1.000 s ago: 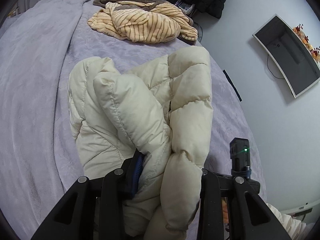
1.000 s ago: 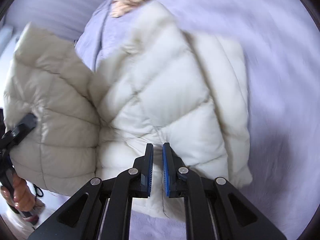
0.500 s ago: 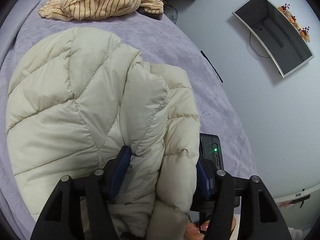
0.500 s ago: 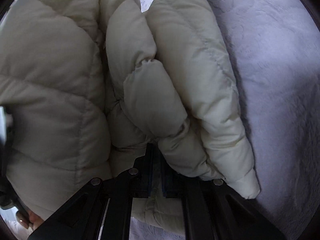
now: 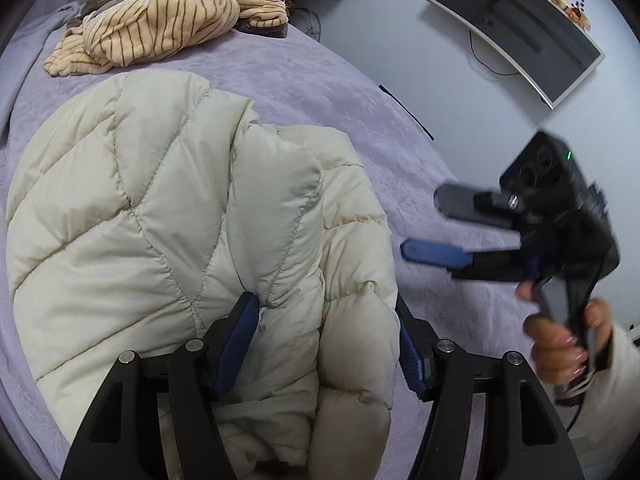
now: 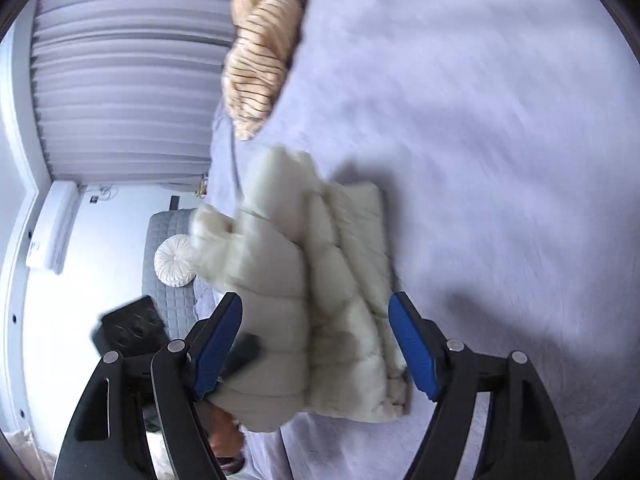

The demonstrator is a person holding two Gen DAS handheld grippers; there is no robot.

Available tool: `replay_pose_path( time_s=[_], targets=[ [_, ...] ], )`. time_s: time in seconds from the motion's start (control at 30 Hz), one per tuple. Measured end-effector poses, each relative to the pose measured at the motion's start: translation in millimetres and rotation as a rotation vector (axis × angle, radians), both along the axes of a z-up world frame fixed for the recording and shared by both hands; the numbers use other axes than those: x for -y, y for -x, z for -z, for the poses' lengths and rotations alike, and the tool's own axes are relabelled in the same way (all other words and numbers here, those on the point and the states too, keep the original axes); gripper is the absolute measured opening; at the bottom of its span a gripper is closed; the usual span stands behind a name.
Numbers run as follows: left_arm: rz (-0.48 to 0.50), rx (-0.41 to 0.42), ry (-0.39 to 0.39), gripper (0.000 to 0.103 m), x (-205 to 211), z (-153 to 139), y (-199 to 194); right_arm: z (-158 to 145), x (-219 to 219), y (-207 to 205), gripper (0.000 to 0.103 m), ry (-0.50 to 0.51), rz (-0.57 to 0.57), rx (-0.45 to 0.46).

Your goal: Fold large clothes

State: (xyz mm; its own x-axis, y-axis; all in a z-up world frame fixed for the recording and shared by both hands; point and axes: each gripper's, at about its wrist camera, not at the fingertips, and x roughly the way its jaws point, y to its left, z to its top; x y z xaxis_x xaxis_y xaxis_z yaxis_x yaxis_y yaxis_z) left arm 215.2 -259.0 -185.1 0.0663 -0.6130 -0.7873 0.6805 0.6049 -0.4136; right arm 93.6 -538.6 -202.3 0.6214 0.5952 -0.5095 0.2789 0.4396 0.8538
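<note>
I judge the cream quilted puffer jacket (image 5: 168, 216) largely folded on the lilac bed (image 5: 312, 80); my left tool (image 5: 328, 344) half-open straddles its near edge, my right tool (image 6: 316, 344) is opening, empty, and the striped garment (image 5: 160, 20) remains.

The jacket (image 5: 168, 232) is a cream quilted puffer, folded into a thick bundle on the lilac bedspread. It fills the left and centre of the left wrist view, and sits lower centre in the right wrist view (image 6: 312, 320).
</note>
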Motion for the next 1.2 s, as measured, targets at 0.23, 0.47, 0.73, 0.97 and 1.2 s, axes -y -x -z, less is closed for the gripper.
replay_pose_path(
  time_s=[0.23,0.47,0.73,0.97,1.2],
  targets=[
    [0.035,0.086,-0.038,0.065,3,-3,15,-45,-72,-82,0.079,0.201,-0.315,-0.073],
    [0.083,0.106,-0.029,0.065,-15,-23,44,-22,-97,-143,0.044,0.257,-0.349,-0.212],
    [-0.039,0.067,-0.022,0.065,-68,-37,21,55,-87,-135,0.044,0.151,-0.295,-0.159],
    [0.098,0.148,-0.133,0.065,-24,10,52,52,-70,-105,0.065,0.075,-0.214,-0.191],
    [0.124,0.169,-0.134,0.065,-18,12,52,-13,-79,-79,0.082,0.260,-0.287,-0.225]
  ],
)
